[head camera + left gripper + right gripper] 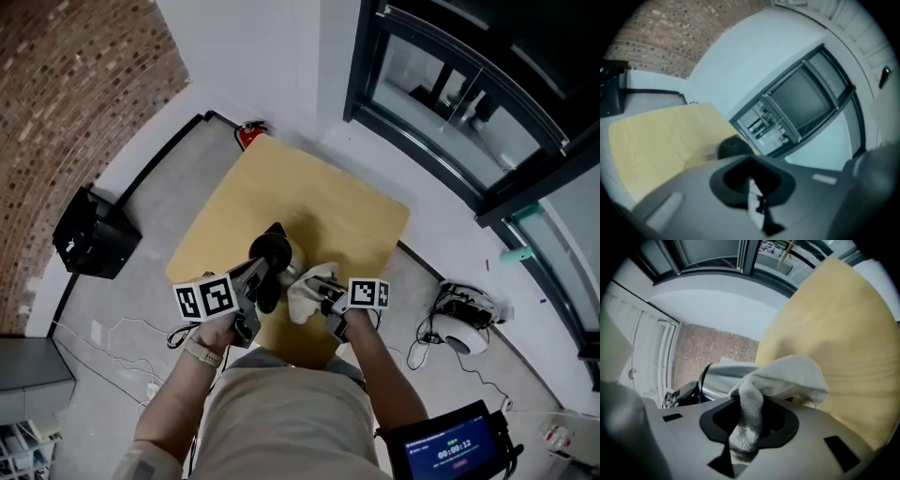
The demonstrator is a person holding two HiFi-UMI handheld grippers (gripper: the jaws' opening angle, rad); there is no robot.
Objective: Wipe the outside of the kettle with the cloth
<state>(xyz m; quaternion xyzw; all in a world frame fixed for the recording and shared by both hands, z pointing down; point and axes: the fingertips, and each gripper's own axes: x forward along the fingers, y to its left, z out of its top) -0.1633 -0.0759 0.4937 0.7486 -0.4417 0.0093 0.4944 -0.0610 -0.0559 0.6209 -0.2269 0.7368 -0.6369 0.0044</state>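
A steel kettle with a black lid and handle stands near the front of the yellow wooden table. My left gripper is at the handle from the left and looks shut on it. In its own view, which is blurred, only a dark part of the kettle shows past the left gripper. My right gripper is shut on a white cloth that lies against the kettle's right side. In the right gripper view the cloth bunches out of the right gripper beside the steel body.
On the floor, a black box sits at the left, a red canister behind the table, and a white device with cables at the right. Dark-framed glass doors stand beyond. A lit screen is at bottom right.
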